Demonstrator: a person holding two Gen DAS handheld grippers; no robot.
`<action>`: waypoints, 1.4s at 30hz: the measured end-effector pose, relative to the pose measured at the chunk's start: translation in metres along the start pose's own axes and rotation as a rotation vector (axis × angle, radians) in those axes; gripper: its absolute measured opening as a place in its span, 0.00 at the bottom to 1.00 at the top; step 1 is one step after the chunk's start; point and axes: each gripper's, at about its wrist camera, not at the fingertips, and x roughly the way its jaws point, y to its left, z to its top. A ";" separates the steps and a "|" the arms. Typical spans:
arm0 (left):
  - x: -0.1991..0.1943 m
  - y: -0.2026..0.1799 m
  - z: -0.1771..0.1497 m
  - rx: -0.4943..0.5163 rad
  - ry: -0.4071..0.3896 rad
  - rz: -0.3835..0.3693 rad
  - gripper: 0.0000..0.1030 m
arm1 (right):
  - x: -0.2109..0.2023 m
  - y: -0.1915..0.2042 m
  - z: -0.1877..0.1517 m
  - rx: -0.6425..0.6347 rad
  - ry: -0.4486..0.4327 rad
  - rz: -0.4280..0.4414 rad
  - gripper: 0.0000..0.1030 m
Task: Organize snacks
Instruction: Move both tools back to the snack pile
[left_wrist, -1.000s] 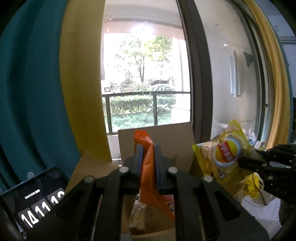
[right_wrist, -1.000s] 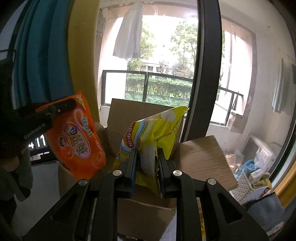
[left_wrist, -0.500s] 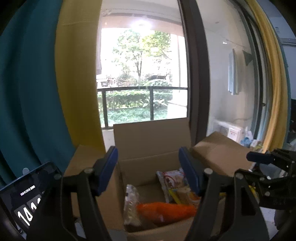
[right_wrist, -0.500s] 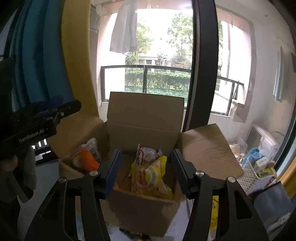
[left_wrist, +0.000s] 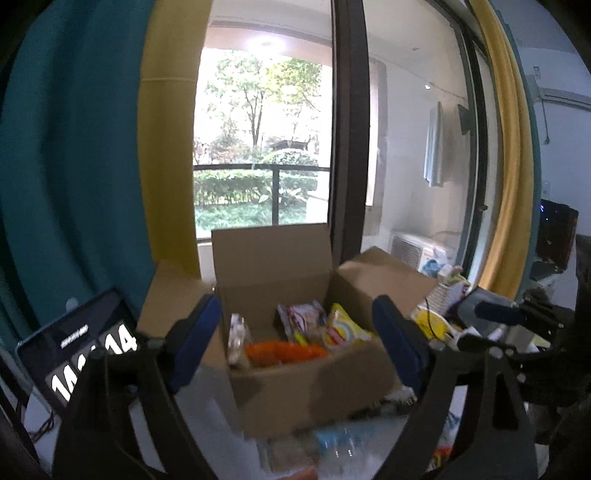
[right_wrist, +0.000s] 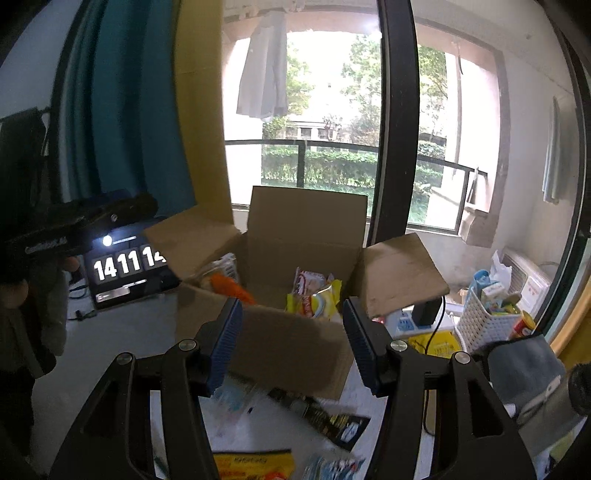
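**Both tools empty, more snacks waiting in front of the box**

The cardboard box (right_wrist: 295, 336) sits at the centre of both views with its flaps spread. Inside lie an orange packet (left_wrist: 284, 351) toward the left, a yellow chip bag (right_wrist: 314, 301) toward the right, and a red-and-white packet (left_wrist: 301, 314) behind them, all loose and resting on the contents.

The left tool (left_wrist: 295, 345) has its jaws opening, already wide, with nothing between them; the box merely shows through the gap. The right tool (right_wrist: 291, 341) stands at a moderate spread, also empty.

This looks like the pause between a drop and the next pick. On the white bench (right_wrist: 122, 332), in the lower part of the right wrist view, more items lie unpacked: a yellow packet (right_wrist: 255, 463) at the bottom edge, a dark wrapper (right_wrist: 325, 417) just in front of the box, and blurred pale packets beside them.

The next move likely calls for lowering a tool to one of these flat packets and closing on an edge, since they lie flush against the bench.
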 end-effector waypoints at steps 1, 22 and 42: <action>-0.007 0.000 -0.006 -0.010 0.009 -0.002 0.84 | -0.006 0.002 -0.002 0.001 -0.002 0.003 0.58; -0.087 -0.008 -0.135 -0.179 0.290 -0.031 0.85 | -0.076 0.021 -0.072 0.036 0.051 0.039 0.58; -0.113 -0.056 -0.217 -0.190 0.569 -0.129 0.94 | -0.087 0.056 -0.163 0.110 0.255 0.111 0.58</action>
